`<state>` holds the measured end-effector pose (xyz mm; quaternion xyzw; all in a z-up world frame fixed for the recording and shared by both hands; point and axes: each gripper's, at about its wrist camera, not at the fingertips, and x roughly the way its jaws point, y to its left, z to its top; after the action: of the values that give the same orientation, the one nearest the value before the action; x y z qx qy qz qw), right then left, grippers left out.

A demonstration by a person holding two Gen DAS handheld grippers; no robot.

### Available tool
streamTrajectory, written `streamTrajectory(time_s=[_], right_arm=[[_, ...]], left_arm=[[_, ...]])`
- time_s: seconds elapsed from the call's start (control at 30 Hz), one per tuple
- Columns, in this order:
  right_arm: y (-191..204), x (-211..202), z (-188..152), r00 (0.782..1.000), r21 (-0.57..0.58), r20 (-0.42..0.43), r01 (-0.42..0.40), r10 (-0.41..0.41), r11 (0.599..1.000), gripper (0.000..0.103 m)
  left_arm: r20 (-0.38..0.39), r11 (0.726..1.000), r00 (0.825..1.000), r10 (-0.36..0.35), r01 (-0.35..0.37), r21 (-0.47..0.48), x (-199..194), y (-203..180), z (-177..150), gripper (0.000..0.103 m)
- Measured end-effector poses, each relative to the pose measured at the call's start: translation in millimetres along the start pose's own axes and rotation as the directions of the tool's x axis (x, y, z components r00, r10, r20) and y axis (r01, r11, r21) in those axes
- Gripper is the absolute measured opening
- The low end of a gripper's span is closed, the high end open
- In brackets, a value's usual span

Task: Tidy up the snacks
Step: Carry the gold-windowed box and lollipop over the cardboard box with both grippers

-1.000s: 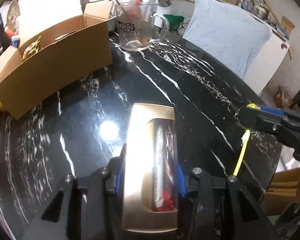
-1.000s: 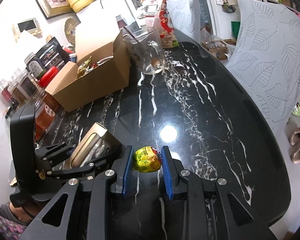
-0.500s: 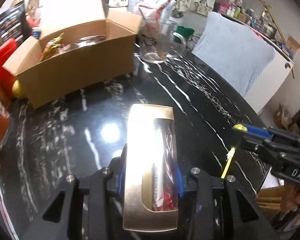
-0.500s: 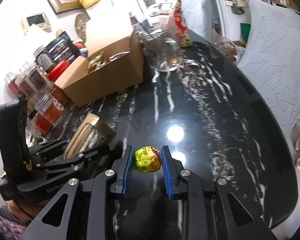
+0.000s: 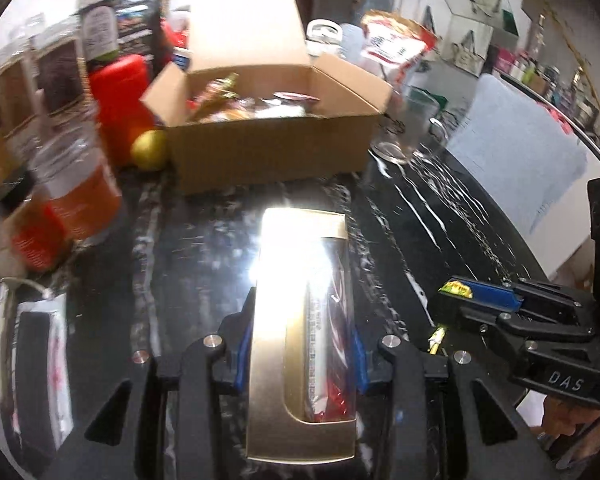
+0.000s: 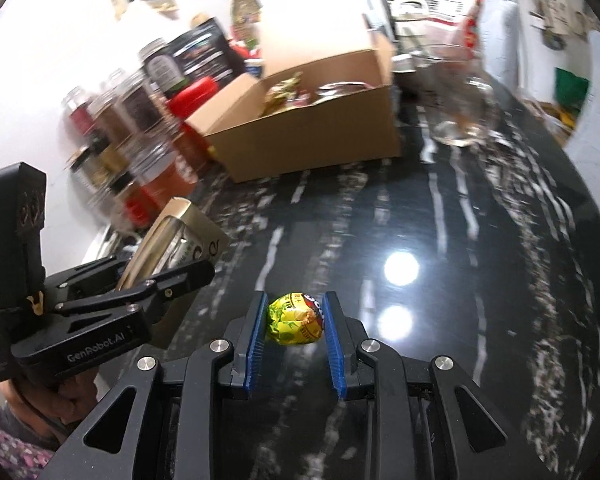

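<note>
Both grippers appear to be carrying snacks toward the open cardboard box [image 5: 272, 152] ahead on the black marble table [image 6: 480, 280]: the left gripper [image 5: 300, 354] clamps a gold snack packet [image 5: 296, 408], the right gripper [image 6: 296, 322] pinches a yellow wrapped candy [image 6: 296, 324], and each likely next needs positioning over the box and releasing.

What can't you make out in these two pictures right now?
- Jar labels, right wrist view: motion blur.
- Snacks in the cardboard box, both views: blurred, partly behind its front wall.
- Print on the gold packet, left wrist view: lamp glare.
- Yellow sweet wrapper text: partly covered by the right tongs.
</note>
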<state>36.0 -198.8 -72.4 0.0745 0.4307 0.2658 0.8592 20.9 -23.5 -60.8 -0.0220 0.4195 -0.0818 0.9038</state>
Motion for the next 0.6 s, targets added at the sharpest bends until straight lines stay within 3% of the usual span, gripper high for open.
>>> streamTrajectory(time_s=[0.6], right_arm=[[57.5,7.3,47.8,0.992,-0.142,0.095,-0.064,0.078,0.988,0.027]], left_arm=[[0.186,1.000,0.983,0.014,-0.015,0.006,-44.5,33.6,49.3,0.038]])
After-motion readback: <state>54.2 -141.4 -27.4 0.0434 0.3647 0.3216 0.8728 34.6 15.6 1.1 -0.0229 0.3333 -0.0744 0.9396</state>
